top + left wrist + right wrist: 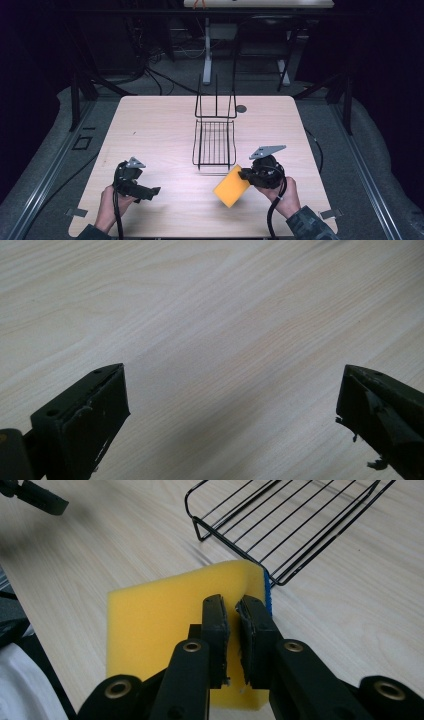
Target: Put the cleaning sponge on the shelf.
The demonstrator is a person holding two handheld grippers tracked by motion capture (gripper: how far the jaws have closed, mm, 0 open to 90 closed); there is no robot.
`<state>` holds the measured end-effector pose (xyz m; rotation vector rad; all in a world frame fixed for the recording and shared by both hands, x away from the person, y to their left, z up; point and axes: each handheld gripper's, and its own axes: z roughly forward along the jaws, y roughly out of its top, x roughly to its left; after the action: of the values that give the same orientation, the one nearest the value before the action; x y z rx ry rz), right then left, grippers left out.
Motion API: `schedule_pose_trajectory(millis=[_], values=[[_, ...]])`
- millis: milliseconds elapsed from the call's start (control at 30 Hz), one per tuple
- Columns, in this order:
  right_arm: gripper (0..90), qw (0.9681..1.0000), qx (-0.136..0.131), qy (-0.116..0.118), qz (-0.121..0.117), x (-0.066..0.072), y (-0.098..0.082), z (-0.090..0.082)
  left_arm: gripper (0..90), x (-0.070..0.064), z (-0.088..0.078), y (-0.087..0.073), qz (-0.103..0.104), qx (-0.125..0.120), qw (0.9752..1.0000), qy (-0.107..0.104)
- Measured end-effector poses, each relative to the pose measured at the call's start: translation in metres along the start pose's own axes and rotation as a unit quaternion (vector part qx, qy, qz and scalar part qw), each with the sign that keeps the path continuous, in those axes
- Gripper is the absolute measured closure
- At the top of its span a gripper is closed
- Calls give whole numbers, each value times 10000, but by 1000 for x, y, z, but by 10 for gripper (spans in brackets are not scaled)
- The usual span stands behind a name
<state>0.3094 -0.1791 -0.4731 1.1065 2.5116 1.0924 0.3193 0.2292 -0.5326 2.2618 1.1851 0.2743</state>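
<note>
A yellow sponge (231, 186) with a blue underside is held off the table, tilted, just in front of the black wire rack (214, 142). My right gripper (243, 174) is shut on the sponge's right edge; in the right gripper view its jaws pinch the sponge (160, 620) near the blue layer, with the rack (295, 525) just beyond. My left gripper (155, 191) hovers low over the table's front left, open. In the left gripper view its two jaws stand wide apart around bare wood, my left gripper (232, 405) holding nothing.
The wooden table (150, 125) has a small dark round hole (241, 108) behind the rack. The rack's upright back stands toward the far edge. Black frame posts and cables lie on the floor around the table.
</note>
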Motion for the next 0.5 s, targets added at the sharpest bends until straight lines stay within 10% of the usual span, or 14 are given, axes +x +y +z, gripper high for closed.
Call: schedule_pose_trajectory(millis=[500], values=[[824, 9997, -224, -124, -32, -4, 14, -6, 3, 0, 0, 0, 1, -14, 10000, 5]])
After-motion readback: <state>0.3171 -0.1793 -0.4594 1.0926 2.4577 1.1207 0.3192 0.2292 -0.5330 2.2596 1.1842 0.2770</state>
